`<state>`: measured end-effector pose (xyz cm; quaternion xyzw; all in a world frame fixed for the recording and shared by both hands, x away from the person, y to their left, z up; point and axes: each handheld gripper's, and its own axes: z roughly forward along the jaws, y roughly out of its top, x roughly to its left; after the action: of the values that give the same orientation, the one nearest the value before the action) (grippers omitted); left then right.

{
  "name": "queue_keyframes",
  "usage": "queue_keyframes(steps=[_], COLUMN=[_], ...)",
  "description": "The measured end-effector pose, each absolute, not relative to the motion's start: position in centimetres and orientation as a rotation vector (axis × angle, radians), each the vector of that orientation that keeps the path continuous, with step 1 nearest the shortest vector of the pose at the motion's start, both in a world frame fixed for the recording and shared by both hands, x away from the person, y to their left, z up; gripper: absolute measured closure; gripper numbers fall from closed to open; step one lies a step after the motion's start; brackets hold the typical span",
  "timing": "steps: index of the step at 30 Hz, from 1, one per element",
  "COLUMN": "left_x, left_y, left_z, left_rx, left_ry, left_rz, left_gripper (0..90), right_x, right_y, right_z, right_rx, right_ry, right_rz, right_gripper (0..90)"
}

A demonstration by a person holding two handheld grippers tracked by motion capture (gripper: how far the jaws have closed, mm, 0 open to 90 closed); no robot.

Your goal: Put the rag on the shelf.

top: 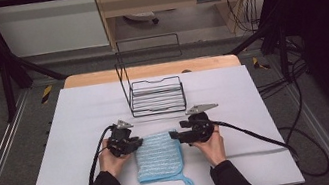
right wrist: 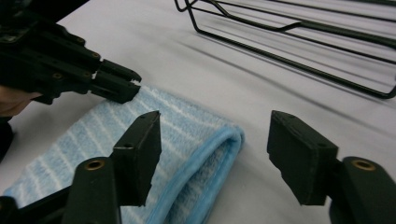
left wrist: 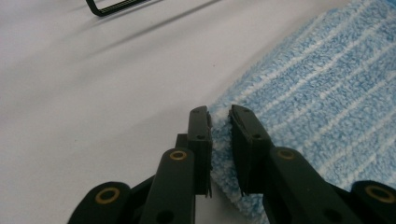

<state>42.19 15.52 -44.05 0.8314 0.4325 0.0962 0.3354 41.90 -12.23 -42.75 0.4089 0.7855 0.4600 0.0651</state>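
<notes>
The blue cloth [top: 158,157] lies folded flat on the near centre of the white tabletop [top: 70,118], a hanging loop trailing from its near right corner. It is terry fabric with pale stripes and a bound hem: soft, light and limp, so it will sag and unfold unless supported at two corners. Take hold at the folded corners, where the layers stack thick enough to pinch. The left tool [left wrist: 219,114] is clenched on the far left corner, pile squeezed between its pads. The right tool [right wrist: 212,140] stands released, jaws straddling the far right corner without contact. A black wire rack [top: 157,95], rigid and open, stands farther back.
</notes>
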Motion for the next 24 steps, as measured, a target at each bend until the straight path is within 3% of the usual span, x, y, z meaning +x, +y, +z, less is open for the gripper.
queue_keyframes(steps=[11,24], left_x=[42.2,42.3], left_y=[15.6,15.8], left_z=[-44.1,-44.2], left_rx=[2.171,2.162], left_ry=[1.115,1.117], left_rz=[0.246,0.237], left_gripper=[77.2,77.2], right_x=[42.9,42.9], right_y=[-11.2,-10.9], right_z=[-45.4,-45.6], right_rx=[1.212,1.326], right_ry=[2.456,2.513], right_rz=[1.276,1.323], right_gripper=[55.6,74.7])
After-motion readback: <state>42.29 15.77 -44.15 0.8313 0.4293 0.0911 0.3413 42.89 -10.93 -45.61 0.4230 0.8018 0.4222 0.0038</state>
